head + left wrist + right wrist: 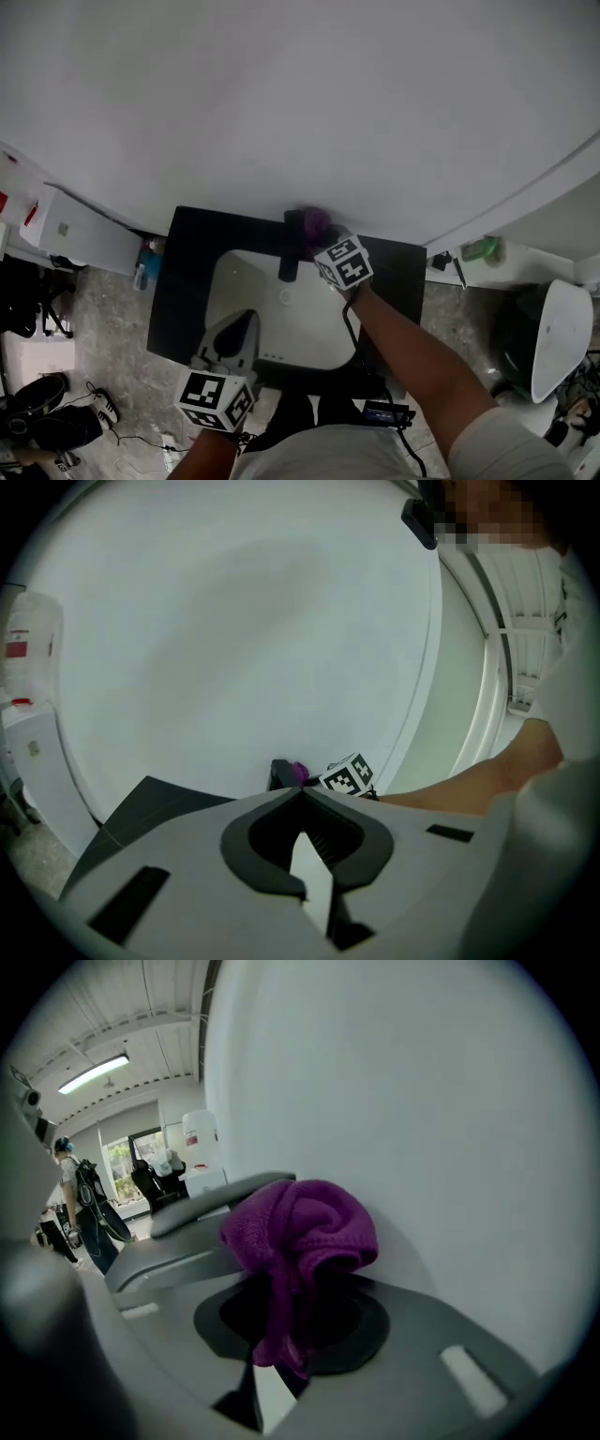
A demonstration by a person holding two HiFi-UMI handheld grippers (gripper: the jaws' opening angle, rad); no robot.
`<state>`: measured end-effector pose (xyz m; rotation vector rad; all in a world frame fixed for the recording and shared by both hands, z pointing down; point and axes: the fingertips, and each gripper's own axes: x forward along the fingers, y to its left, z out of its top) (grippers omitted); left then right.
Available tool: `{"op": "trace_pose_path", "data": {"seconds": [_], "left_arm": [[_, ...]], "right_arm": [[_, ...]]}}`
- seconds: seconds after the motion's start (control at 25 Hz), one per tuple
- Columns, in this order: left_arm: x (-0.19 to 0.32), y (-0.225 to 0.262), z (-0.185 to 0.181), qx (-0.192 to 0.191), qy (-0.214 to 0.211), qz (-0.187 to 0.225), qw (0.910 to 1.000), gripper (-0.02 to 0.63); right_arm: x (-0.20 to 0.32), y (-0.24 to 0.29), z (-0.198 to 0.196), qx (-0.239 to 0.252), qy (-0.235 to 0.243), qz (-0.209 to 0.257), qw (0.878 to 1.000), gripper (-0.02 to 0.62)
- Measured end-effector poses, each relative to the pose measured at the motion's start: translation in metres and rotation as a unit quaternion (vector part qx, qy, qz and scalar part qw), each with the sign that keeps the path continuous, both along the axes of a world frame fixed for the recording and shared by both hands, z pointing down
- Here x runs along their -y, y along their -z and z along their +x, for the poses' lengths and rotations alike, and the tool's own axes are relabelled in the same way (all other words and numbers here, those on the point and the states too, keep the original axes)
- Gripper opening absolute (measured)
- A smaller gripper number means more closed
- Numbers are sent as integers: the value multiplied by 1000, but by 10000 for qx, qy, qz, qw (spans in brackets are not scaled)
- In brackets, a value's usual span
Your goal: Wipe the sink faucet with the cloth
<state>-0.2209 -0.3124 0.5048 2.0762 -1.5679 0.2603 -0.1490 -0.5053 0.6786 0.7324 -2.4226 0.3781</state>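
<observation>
The left gripper (pixel 301 795) has its jaws together, nothing between them; past their tips a purple cloth (pixel 298 772) sits at the dark faucet (pixel 278 773), just beside the right gripper's marker cube (pixel 347 776)

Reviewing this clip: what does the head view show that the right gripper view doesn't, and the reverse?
Only the head view shows the white sink set in its black counter, and the left gripper over the sink's near side. Only the right gripper view shows the right gripper shut on the purple cloth, plus a ceiling light and a person with a backpack far off. Both show that cloth, at the top of the black faucet in the head view, and the white wall.
</observation>
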Motion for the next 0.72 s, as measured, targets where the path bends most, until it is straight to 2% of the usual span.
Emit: {"op": "trace_pose_path", "data": {"seconds": [0.16,0.24,0.32,0.4,0.52,0.6,0.72], "left_arm": [[-6,-20,-12,-57,126,-208,9997,6],[-6,-20,-12,-72,141,-206,9997,7],[-3,-14,-11,-93,125,-151,9998,6],[2,-7,-8,-100,82,-75,9999,6],[6,-3,-5,-73,63,-8,10000,6],[6,-4,-5,-62,109,1,9999,7],[5,-10,-6,-84,139,-15,9999,6]], "right_arm": [[-7,-71,2,-625,177,-574,9962,83],[-15,-74,5,-760,302,-645,9946,84],[-20,-42,8,-639,353,-331,9968,84],[-22,7,10,-461,472,286,9974,84],[-19,27,8,-653,804,880,9907,85],[-18,-2,2,-970,1068,835,9860,85],[-17,-61,-2,-1380,1160,349,9830,86]]}}
